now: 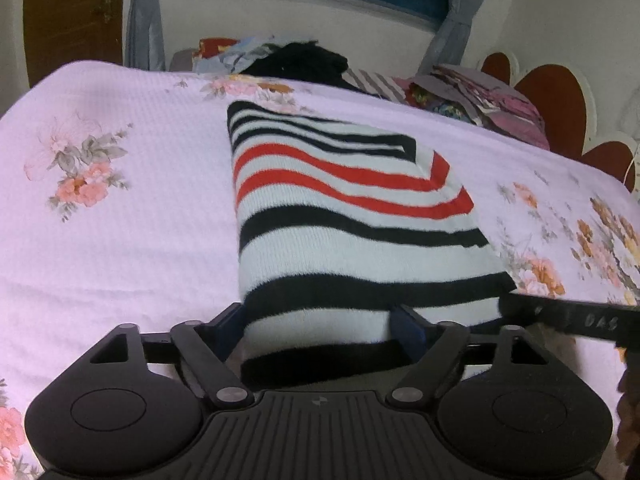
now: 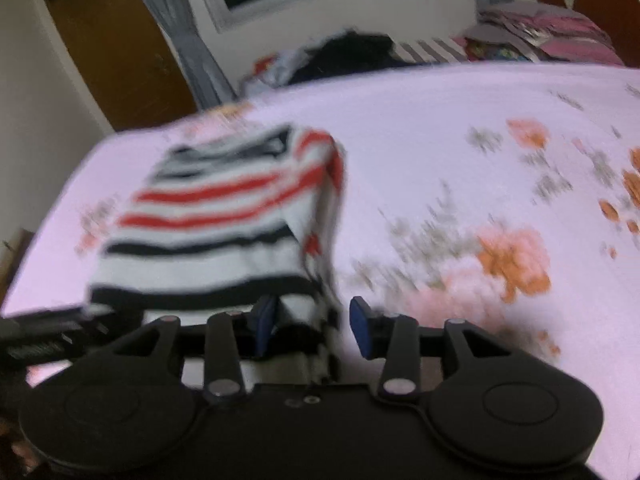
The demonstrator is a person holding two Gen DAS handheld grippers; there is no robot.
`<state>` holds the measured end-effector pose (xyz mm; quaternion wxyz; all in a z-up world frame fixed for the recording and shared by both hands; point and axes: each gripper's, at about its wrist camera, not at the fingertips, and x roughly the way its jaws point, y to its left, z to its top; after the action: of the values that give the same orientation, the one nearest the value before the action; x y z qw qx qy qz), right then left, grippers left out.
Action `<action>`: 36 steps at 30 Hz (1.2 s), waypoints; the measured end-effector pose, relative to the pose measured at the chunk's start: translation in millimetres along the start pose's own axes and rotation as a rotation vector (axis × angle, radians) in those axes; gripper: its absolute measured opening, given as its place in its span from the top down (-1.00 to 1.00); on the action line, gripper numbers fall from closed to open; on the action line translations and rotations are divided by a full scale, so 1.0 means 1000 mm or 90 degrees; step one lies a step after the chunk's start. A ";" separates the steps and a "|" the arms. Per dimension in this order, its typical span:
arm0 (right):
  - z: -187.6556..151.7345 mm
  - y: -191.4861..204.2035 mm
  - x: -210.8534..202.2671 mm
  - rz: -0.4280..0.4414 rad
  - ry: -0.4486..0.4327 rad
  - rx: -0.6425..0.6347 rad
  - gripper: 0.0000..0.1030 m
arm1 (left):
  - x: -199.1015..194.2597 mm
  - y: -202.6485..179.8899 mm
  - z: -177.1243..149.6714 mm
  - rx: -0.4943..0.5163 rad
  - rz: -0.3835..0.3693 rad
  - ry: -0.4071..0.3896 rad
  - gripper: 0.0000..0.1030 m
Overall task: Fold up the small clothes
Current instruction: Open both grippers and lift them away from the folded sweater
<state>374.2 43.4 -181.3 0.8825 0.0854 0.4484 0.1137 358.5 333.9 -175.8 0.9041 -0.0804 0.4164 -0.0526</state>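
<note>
A folded striped sweater [image 1: 344, 216], white with black and red stripes, lies on the pink floral bedspread [image 1: 120, 200]. My left gripper [image 1: 320, 328] is open, its jaws either side of the sweater's near hem. The right gripper shows at the right of the left wrist view as a black bar [image 1: 568, 318] touching the sweater's near right corner. In the blurred right wrist view the sweater [image 2: 224, 216] lies ahead to the left. My right gripper [image 2: 312, 326] is open around its near right corner.
A pile of dark and coloured clothes [image 1: 296, 60] sits at the far edge of the bed. Pillows and bedding [image 1: 480, 100] lie at the far right by the headboard [image 1: 556, 100]. A window, curtains and a brown door [image 1: 72, 16] stand behind.
</note>
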 end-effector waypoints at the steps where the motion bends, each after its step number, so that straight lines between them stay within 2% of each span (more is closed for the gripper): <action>1: -0.002 -0.001 0.002 -0.003 0.005 0.004 0.19 | 0.001 -0.001 0.000 0.002 -0.002 0.006 -0.66; 2: -0.003 0.000 0.003 -0.006 0.004 0.011 0.19 | 0.002 -0.003 0.000 0.008 -0.002 0.014 -0.67; 4: -0.005 -0.001 -0.003 0.006 -0.006 0.036 0.16 | 0.003 -0.006 0.000 0.021 0.000 0.025 -0.86; 8: -0.015 -0.004 0.002 -0.023 0.004 0.037 0.02 | 0.003 -0.012 0.000 0.039 -0.015 0.034 -0.99; 11: -0.019 -0.009 0.005 -0.023 0.003 0.064 -0.13 | 0.003 -0.013 -0.001 0.045 -0.007 0.047 -1.00; 13: -0.021 -0.010 0.004 -0.027 -0.002 0.069 -0.26 | 0.006 -0.013 -0.001 0.037 0.018 0.065 -1.00; 15: -0.023 -0.012 0.002 -0.024 -0.005 0.073 -0.30 | 0.003 -0.012 -0.004 0.017 0.040 0.064 -1.00; 18: -0.024 -0.012 -0.004 -0.026 -0.006 0.080 -0.40 | -0.011 -0.017 -0.006 0.012 0.071 0.037 -1.00; 20: -0.022 -0.011 -0.010 -0.024 -0.005 0.070 -0.43 | -0.024 -0.025 -0.006 0.027 0.116 0.013 -1.00; 23: -0.019 -0.009 -0.026 -0.017 -0.019 0.053 -0.47 | -0.044 -0.032 -0.004 0.017 0.159 -0.012 -1.00; 26: -0.019 -0.007 -0.048 -0.004 -0.033 0.036 -0.52 | -0.070 -0.035 -0.006 -0.022 0.152 -0.032 -1.00; 28: -0.020 -0.006 -0.067 0.015 -0.037 0.008 -0.60 | -0.088 -0.042 -0.009 -0.021 0.154 -0.050 -1.00; 31: -0.027 -0.004 -0.100 0.054 -0.036 -0.035 -0.69 | -0.119 -0.056 -0.019 -0.006 0.191 -0.073 -1.00; 33: -0.033 -0.006 -0.125 0.078 -0.037 -0.050 -0.70 | -0.140 -0.062 -0.027 -0.007 0.189 -0.082 -1.00; 36: -0.046 -0.009 -0.165 0.106 -0.048 -0.071 -0.87 | -0.174 -0.074 -0.046 -0.024 0.204 -0.087 -1.00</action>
<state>244.0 -8.3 -83.2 0.8896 0.0773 0.3995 0.2077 208.7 284.5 -61.3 0.9253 -0.0335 0.3625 0.1060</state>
